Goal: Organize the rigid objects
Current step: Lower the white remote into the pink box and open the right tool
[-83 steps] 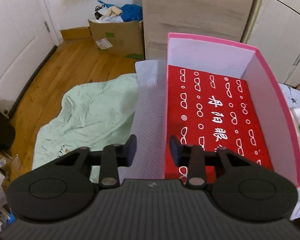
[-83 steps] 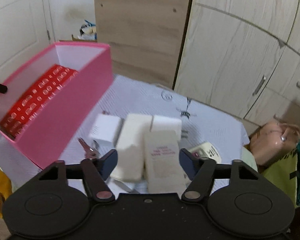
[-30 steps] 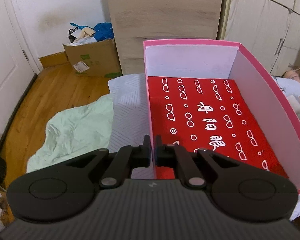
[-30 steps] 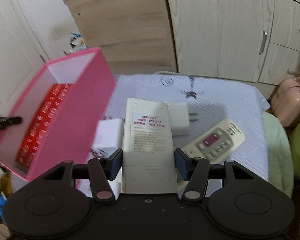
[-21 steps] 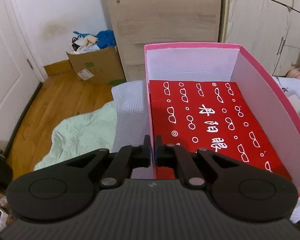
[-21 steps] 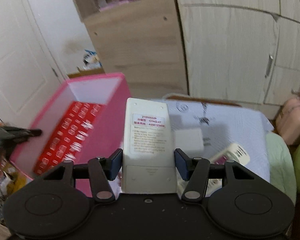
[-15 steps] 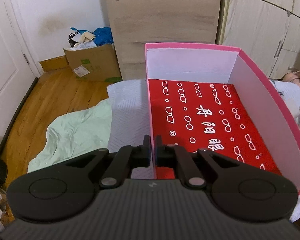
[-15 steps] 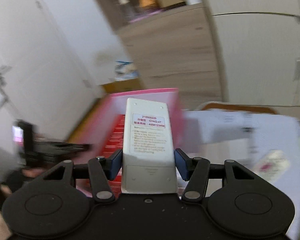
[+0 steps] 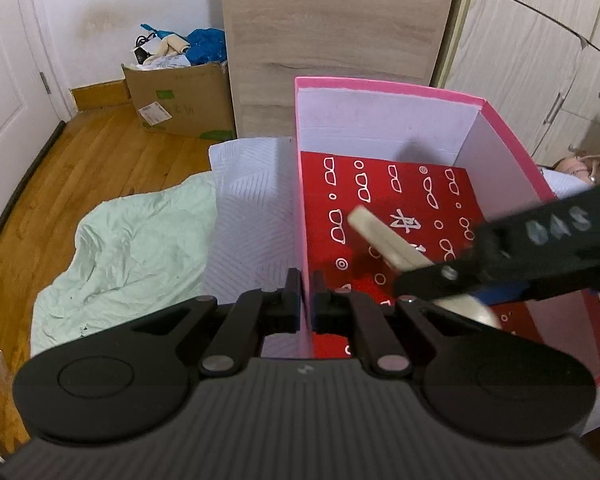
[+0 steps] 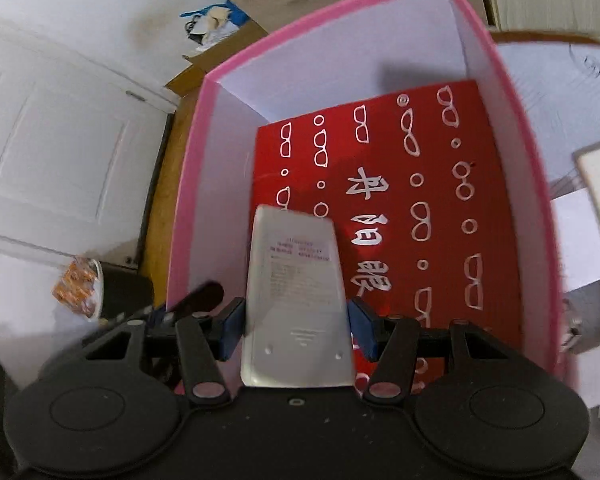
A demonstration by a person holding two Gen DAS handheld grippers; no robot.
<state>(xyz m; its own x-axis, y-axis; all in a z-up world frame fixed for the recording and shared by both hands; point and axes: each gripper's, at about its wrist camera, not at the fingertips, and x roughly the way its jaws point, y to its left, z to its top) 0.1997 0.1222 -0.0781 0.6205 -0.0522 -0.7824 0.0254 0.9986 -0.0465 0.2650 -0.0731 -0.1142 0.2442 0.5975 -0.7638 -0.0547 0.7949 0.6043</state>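
Note:
A pink box [image 9: 380, 88] with white inner walls stands on a white quilted surface. A red sheet [image 9: 380, 184] printed with white glasses lies on its floor. My left gripper [image 9: 306, 300] is shut on the box's left wall near the front corner. My right gripper [image 10: 296, 328] is shut on a white remote [image 10: 296, 288], label side up, and holds it over the red sheet [image 10: 420, 200] inside the box [image 10: 188, 184]. In the left wrist view the right gripper [image 9: 500, 256] comes in from the right, the remote [image 9: 384, 240] sticking out over the box's floor.
The white quilted surface [image 9: 252, 200] runs left of the box. A green cloth [image 9: 132, 248] lies on the wooden floor, with a cardboard box [image 9: 180, 96] of clutter behind it. A wooden cabinet [image 9: 332, 20] stands behind the pink box. Blurred white objects [image 10: 596, 200] lie to its right.
My left gripper, open at first, has shut on the box wall and stays there. My right gripper has swung left with the remote, from above the table to over the inside of the box.

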